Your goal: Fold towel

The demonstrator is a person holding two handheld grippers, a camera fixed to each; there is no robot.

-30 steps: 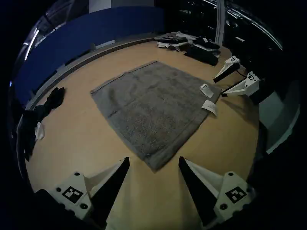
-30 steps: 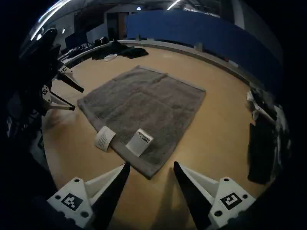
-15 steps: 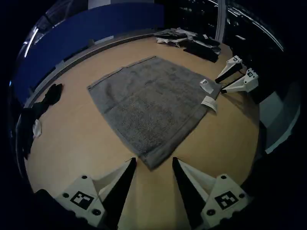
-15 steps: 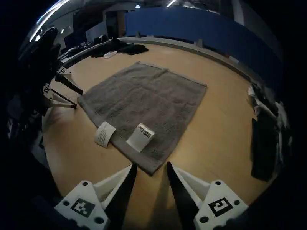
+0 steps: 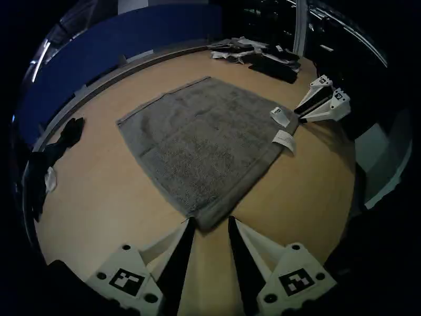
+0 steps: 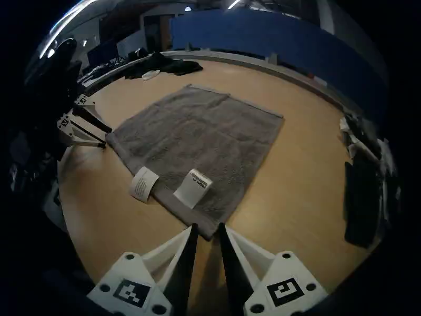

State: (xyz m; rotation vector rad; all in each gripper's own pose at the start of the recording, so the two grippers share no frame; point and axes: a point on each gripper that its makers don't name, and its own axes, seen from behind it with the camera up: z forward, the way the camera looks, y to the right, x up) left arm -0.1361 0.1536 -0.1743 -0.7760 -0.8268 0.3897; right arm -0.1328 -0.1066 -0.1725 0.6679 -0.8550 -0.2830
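While both grippers have closed in over the last second, the towel (image 5: 205,137) stays flat on the worktop (image 5: 105,184). The left gripper (image 5: 210,227) now brackets one near corner, its fingers much narrower than before. The right gripper (image 6: 207,234) brackets the corner beside the tags (image 6: 192,188), narrower still. I cannot tell whether either one pinches the cloth.

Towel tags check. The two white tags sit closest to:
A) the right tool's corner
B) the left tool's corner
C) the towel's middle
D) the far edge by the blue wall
A: in the right gripper view both tags lie on the towel edge just ahead of the right tool, far from the left tool.
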